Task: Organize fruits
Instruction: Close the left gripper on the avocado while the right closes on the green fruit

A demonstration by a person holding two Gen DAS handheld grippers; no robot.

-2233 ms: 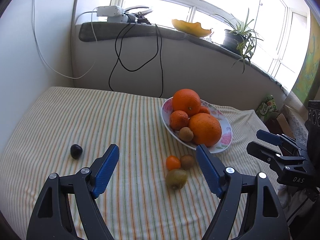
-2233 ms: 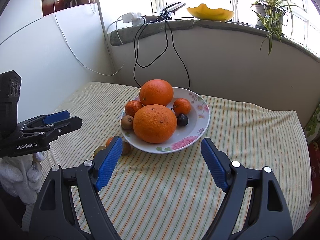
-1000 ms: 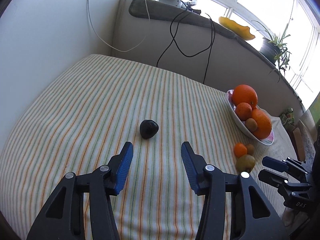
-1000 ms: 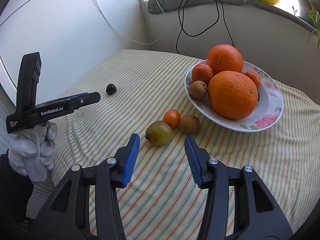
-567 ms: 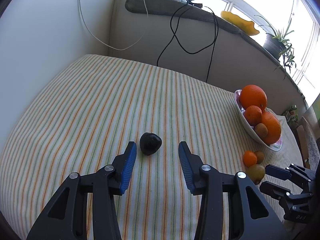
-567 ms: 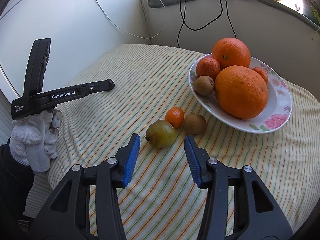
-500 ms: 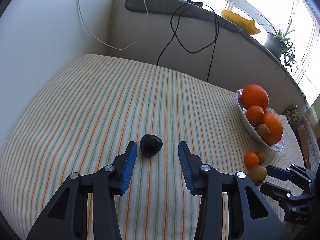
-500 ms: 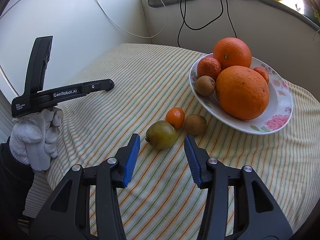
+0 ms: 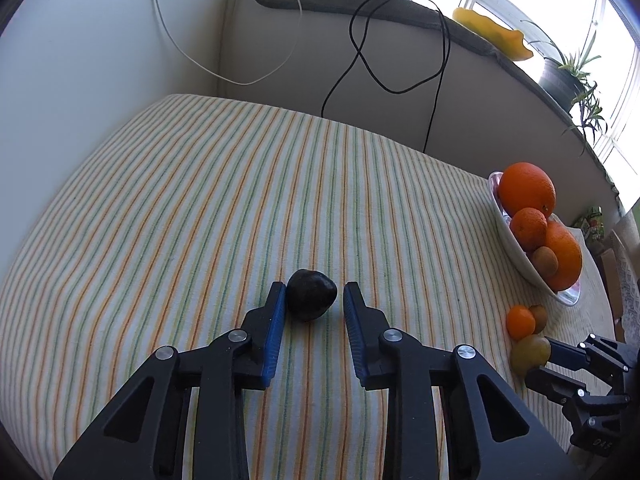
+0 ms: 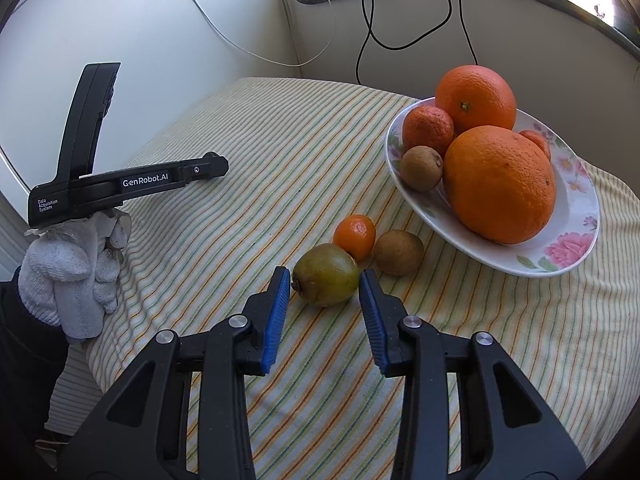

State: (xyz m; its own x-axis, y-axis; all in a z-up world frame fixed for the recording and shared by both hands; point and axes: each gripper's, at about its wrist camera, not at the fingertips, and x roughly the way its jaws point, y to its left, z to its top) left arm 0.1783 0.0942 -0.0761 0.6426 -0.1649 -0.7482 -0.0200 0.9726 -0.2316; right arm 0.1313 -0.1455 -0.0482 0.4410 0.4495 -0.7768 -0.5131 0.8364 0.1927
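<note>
Dark plum (image 9: 311,295) sits between left tongs (image 9: 313,298), greenish fruit (image 10: 326,275) between right tongs (image 10: 325,280); both jaws just closing, pads not yet clamped.

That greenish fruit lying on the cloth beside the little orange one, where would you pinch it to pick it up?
Across its rounded middle, coming from the near side. The greenish fruit lies on the striped cloth with its stalk end pointing left, and a small mandarin touches its far side. The right gripper, fingers just closing, already straddles the belly; pads look not yet pressed.
</note>
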